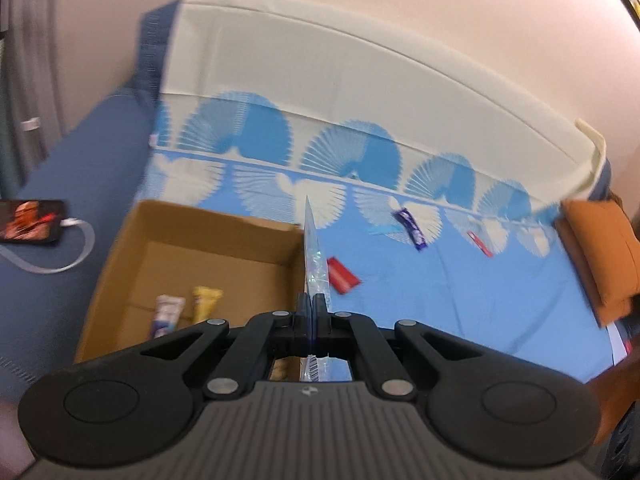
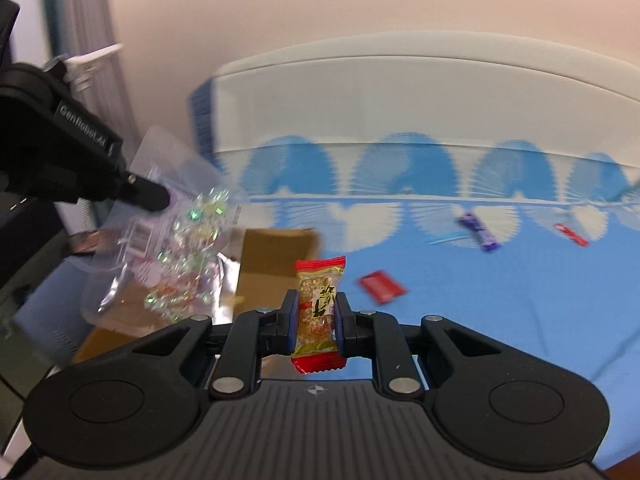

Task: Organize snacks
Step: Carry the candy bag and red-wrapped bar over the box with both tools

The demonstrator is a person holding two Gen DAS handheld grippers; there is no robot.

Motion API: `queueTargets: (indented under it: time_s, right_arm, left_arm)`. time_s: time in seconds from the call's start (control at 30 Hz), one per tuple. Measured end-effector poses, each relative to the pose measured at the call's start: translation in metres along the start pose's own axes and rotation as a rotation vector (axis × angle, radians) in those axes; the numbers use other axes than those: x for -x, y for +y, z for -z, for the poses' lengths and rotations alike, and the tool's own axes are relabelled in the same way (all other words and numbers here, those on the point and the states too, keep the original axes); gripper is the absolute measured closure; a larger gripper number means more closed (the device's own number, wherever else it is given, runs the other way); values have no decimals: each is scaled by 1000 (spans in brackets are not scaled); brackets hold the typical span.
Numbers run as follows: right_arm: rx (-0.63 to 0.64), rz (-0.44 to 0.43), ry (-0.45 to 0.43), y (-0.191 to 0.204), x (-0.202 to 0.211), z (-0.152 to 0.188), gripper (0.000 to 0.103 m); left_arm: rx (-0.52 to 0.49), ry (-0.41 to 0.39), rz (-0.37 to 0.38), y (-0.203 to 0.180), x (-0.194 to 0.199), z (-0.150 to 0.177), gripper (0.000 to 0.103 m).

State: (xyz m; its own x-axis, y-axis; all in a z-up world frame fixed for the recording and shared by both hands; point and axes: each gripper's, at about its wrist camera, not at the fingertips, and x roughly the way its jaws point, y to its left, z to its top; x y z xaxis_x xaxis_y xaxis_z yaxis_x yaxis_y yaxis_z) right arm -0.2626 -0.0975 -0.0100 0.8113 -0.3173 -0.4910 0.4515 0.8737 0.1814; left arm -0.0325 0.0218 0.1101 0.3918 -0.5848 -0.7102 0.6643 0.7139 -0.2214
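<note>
My left gripper (image 1: 313, 304) is shut on a clear plastic bag of shiny sweets (image 1: 314, 256), seen edge-on in the left wrist view and flat-on as the clear bag (image 2: 172, 236) in the right wrist view, hanging above the open cardboard box (image 1: 132, 248). The left gripper (image 2: 160, 200) shows at the left of the right wrist view. My right gripper (image 2: 316, 312) is shut on a red-ended peanut bar (image 2: 319, 312), held upright over the blue sheet. Inside the box lie a white packet (image 1: 168, 314) and a yellow packet (image 1: 205, 300).
On the blue patterned sheet (image 1: 460, 300) lie a red packet (image 1: 342, 275), a purple bar (image 1: 413, 229) and a small red stick (image 1: 479, 243). An orange cushion (image 1: 600, 256) sits at the right. A phone (image 1: 30, 222) on a white cable rests left of the box.
</note>
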Motion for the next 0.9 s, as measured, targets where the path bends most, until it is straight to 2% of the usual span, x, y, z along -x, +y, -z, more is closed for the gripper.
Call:
queueTargets:
  time_s: [0.2,0.37,0.67,0.9]
  right_arm:
    - [64,-64,24,54,6,-3,84]
    - [111,-70,32,84,8,-7,84]
    - [147,-62,70,102,-8,-12,84]
    - [158,-63,91,105,-22,-15,84]
  left_arm:
    - [69,-18,-24,51,36,24,103]
    - [116,-21,-24,84,42,36,103]
    - [149,9,-32,117,30,36,103]
    - [151,20,-43,125,18,31,103]
